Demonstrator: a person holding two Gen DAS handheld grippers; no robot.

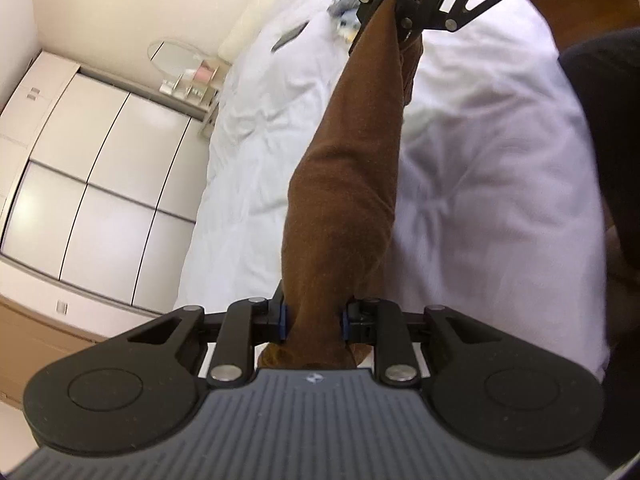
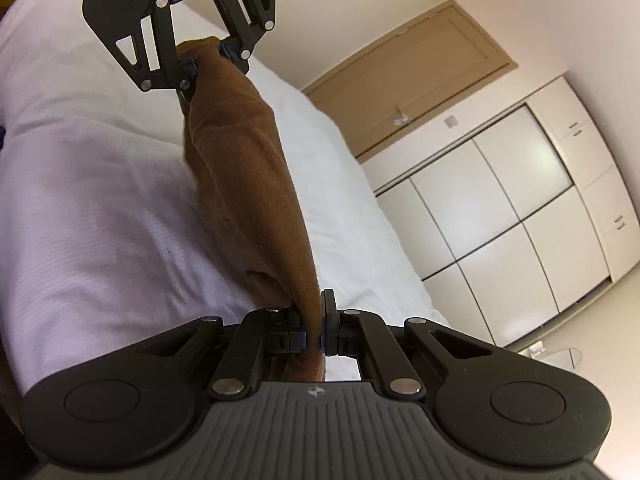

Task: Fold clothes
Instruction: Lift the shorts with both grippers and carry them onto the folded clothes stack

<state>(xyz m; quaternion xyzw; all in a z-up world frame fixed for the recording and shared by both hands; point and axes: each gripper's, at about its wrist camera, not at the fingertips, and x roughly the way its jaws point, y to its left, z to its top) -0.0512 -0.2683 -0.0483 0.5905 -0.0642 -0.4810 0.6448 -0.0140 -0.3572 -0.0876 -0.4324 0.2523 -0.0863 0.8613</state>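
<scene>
A brown garment (image 1: 344, 184) hangs stretched between my two grippers above a white bed (image 1: 480, 168). In the left wrist view my left gripper (image 1: 314, 320) is shut on a thick bunch of the brown cloth, and my right gripper (image 1: 400, 12) holds the far end at the top. In the right wrist view my right gripper (image 2: 314, 330) is shut on a thin edge of the brown garment (image 2: 248, 168), and my left gripper (image 2: 208, 60) grips the other end at the top. The cloth sags a little between them.
White wardrobe doors (image 1: 92, 184) stand left of the bed, with a small glass side table (image 1: 188, 76) near a pillow (image 1: 280, 12). A brown door (image 2: 408, 76) and the wardrobe (image 2: 500, 208) show in the right wrist view. A dark-clothed person (image 1: 608, 152) is at the right.
</scene>
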